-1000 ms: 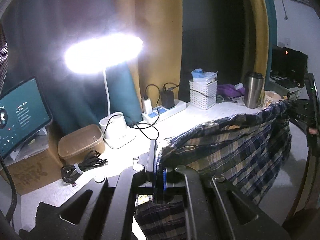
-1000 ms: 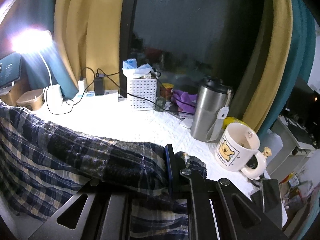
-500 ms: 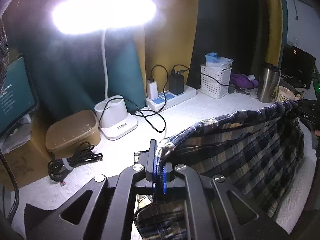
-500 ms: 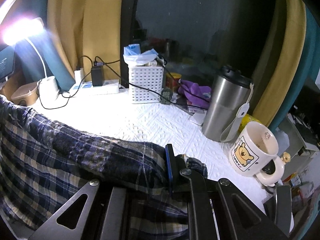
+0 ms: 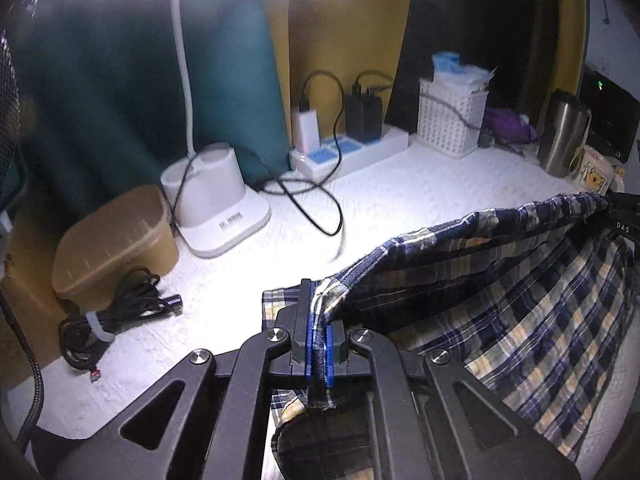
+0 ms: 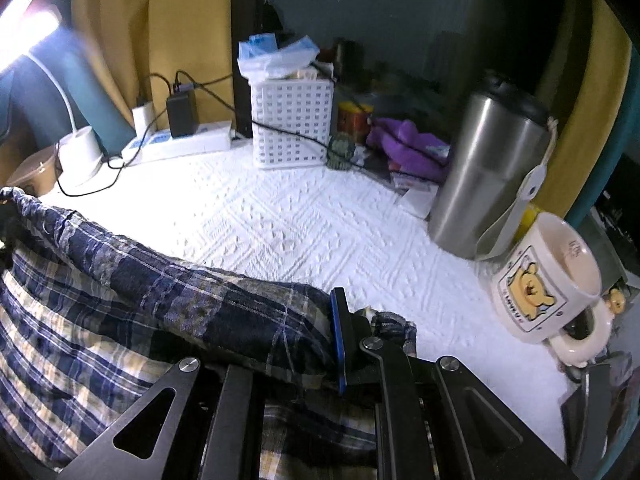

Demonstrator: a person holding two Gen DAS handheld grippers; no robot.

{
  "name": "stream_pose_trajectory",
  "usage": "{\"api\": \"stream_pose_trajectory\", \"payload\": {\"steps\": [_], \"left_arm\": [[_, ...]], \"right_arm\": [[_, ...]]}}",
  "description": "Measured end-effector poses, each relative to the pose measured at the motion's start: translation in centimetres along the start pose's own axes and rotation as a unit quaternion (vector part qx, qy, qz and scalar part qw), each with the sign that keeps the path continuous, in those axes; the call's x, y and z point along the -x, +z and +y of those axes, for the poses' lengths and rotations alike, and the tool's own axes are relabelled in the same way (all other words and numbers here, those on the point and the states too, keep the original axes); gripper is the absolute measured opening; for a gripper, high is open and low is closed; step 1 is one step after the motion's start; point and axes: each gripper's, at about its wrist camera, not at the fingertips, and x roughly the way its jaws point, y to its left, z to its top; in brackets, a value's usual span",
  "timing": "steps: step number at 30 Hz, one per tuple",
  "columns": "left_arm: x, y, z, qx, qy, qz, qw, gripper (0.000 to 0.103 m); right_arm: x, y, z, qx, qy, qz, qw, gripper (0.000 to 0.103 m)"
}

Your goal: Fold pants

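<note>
Navy, cream and yellow plaid pants hang stretched between both grippers above a white textured tabletop. My left gripper is shut on one end of the waistband, blue pads pinching the cloth. At the far right of the left wrist view the band reaches the other gripper. In the right wrist view my right gripper is shut on the other end of the pants; its left finger is buried under cloth. The fabric drapes down below both grippers onto the table.
A white lamp base, brown box and coiled black cable sit at the left. A power strip with chargers and a white basket line the back. A steel tumbler and bear mug stand at the right.
Both grippers have moved down and forward toward the table with the pants still held. The lamp head has slid up out of the left view, and the pants hang lower, closer to the tabletop.
</note>
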Motion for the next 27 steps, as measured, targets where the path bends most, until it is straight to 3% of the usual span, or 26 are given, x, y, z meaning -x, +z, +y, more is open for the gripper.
{"api": "stream_pose_trajectory", "payload": {"steps": [12, 15, 17, 24, 27], "left_arm": [[-4.0, -0.7, 1.6, 0.023, -0.005, 0.044, 0.9987, 0.01], [-4.5, -0.7, 2.0, 0.033, 0.002, 0.048, 0.9983, 0.023], [-4.8, -0.8, 2.7, 0.048, 0.008, 0.051, 0.9975, 0.039], [-4.8, -1.1, 3.7, 0.069, 0.002, 0.048, 0.9965, 0.044], [-4.1, -0.8, 4.3, 0.08, 0.008, 0.036, 0.9962, 0.052]], "right_arm": [[-3.5, 0.4, 0.1, 0.002, 0.003, 0.04, 0.999, 0.012], [-3.8, 0.5, 0.1, 0.001, 0.0, 0.043, 0.999, 0.012], [-4.0, 0.6, 0.2, 0.0, -0.003, 0.044, 0.999, 0.012], [-4.3, 0.9, 0.4, 0.002, -0.01, 0.049, 0.999, 0.013], [-4.2, 1.0, 0.3, -0.003, -0.012, 0.054, 0.998, 0.013]]}}
